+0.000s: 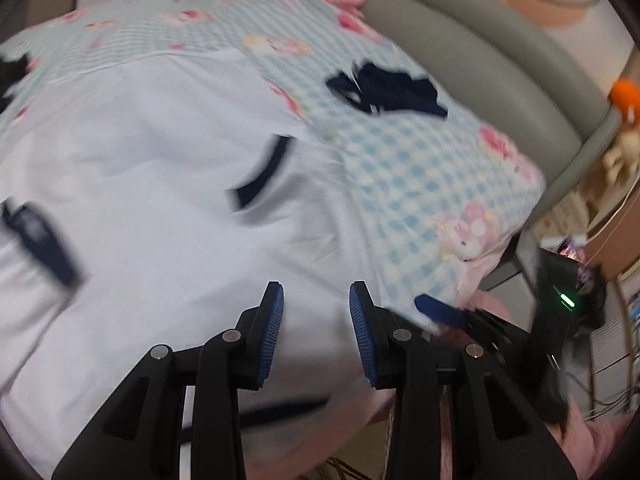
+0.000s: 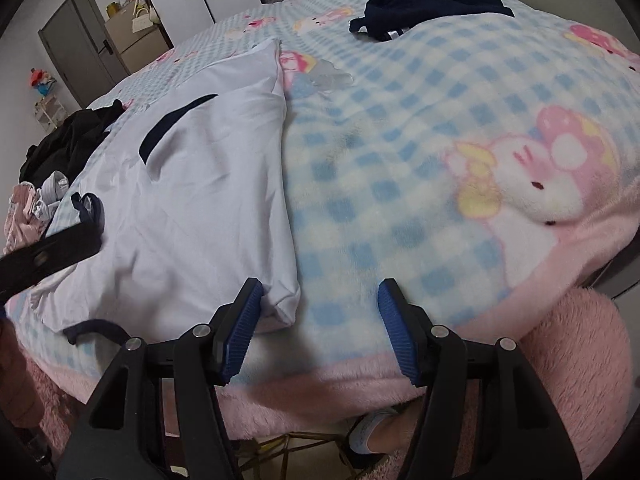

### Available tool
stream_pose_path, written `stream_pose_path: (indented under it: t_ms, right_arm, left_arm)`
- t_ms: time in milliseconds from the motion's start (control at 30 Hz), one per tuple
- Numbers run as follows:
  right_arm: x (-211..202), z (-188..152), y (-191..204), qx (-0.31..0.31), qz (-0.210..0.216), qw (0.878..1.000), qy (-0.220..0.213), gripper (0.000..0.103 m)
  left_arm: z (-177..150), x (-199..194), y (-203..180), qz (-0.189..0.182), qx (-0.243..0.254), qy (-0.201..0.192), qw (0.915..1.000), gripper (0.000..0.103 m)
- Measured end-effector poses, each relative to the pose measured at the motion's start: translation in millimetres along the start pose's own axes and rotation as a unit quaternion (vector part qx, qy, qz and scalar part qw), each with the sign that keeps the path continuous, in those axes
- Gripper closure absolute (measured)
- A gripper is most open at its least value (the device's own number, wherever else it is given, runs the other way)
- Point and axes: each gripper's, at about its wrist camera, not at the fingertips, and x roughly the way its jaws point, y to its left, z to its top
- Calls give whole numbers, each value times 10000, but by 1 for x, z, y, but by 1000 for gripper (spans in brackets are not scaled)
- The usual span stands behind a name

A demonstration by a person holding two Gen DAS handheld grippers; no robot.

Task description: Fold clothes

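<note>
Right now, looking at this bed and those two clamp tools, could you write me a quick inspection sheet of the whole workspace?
Surface: blue checked blanket with pink cartoon rabbits, covering the bed.
Job's things: white shirt with dark trim, spread flat, one side folded in.
Clutter: dark blue garment further up the bed; black clothes heap and a pink garment at the far edge.
Grippers: left gripper open over the shirt, nothing between its pads; right gripper open at the shirt's near corner, not gripping.
Cables: wires beside the bed, blurred.
Surroundings: grey headboard, grey door, a cabinet with toys on top.
</note>
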Motion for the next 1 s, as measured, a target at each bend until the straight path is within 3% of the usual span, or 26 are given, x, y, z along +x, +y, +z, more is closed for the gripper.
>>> stream_pose_path:
  t_ms: [233,300,433,567,667,700,767,833,900,1000]
  right_arm:
    - [4,-4,-11,91,-8,9999,116,42]
    - [-2,-3,-16,262,69,9996,55,42]
    - [-21,2,-16,415,249,9976,-501,41]
    - [-3,6,-8,216,53,9995,-214,41]
    - [6,1,-6,79,-164,9998,38,41]
    - [6,-2,-7,33,-248,9997,85,41]
    - [-2,-2,-11,205,-183,9996,91,41]
    - [-14,-1,-15,434,5,9991,22,41]
    - [-29,2,-12,499,309,9981,-181,41]
    - [-36,7,0,401,570,9972,-278,41]
  left_arm:
    - [-7,42,-12,457,-17,470,9978,67]
    - [-12,29,-9,312,-67,282,9991,67]
    - [-19,1,-1,75,-238,-104,9996,67]
    - [-28,-8,20,43,-630,-88,9980,67]
    - [-40,-18,43,-404,-1149,-56,9925,67]
    - [-45,-27,51,-837,-1413,-150,9863,67]
    - [-56,-52,62,-1123,-1580,-456,9800,67]
    - [-63,-76,71,-368,-1555,-584,9854,67]
    - [-73,-90,88,347,-1773,-531,9821,67]
    - [-93,-104,116,466,-2176,-654,9727,67]
